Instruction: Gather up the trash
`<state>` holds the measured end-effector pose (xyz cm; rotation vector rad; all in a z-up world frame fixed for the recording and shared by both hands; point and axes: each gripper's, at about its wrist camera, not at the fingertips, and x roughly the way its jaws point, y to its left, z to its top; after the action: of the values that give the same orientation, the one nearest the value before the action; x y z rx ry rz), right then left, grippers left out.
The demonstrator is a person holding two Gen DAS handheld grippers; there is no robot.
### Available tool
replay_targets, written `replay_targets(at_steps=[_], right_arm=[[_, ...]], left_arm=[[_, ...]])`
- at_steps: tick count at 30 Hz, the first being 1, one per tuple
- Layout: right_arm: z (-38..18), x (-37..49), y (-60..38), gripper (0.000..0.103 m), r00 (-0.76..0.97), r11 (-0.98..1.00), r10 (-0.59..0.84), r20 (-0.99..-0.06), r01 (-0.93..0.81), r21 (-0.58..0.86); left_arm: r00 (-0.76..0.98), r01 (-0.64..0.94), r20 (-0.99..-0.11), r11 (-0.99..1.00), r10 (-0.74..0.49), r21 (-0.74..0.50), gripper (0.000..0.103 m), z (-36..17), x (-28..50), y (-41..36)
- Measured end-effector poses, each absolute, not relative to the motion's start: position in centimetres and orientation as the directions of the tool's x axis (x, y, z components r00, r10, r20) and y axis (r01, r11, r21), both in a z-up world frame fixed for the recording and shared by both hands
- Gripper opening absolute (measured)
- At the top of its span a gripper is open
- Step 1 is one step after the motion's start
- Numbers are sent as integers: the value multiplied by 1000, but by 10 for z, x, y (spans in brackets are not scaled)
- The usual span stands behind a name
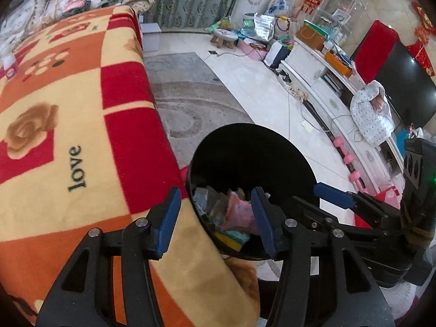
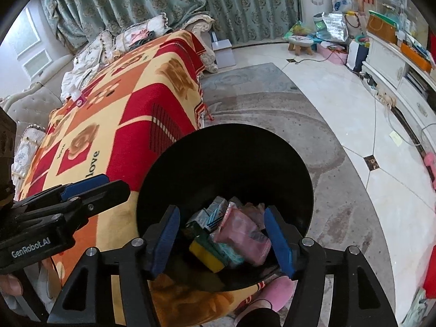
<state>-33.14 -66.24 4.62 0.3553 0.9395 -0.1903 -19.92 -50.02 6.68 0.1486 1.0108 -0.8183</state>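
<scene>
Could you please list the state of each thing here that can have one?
Left gripper: open, empty, above the bin.
Right gripper: open, empty, above the bin.
Black bin: upright, uncovered, partly filled.
Pink packet: inside the bin, on top.
Yellow sponge: inside the bin.
Blanket: spread flat.

— What holds things here?
— At my left, a table under a checked blanket (image 2: 114,114); a small bottle (image 2: 79,100) lies at its far end.
— And below?
— A tiled floor (image 2: 354,114) with a grey rug (image 2: 272,109). The black bin (image 2: 190,163) stands on the rug, centre frame.
</scene>
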Motion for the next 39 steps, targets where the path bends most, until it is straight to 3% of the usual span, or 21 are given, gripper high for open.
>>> replay_targets(at_steps=[13,39], right_arm=[[70,-352,-631,62,650,927,-37,-759,307,217],[139,-383,-567,69,766,934,-241,-595,350,71]], left_arm=[[472,651,-724,753,-503,-99,52,100,-225,-463],[631,602,-573,796,-522,-62,52,149,-244,-389]])
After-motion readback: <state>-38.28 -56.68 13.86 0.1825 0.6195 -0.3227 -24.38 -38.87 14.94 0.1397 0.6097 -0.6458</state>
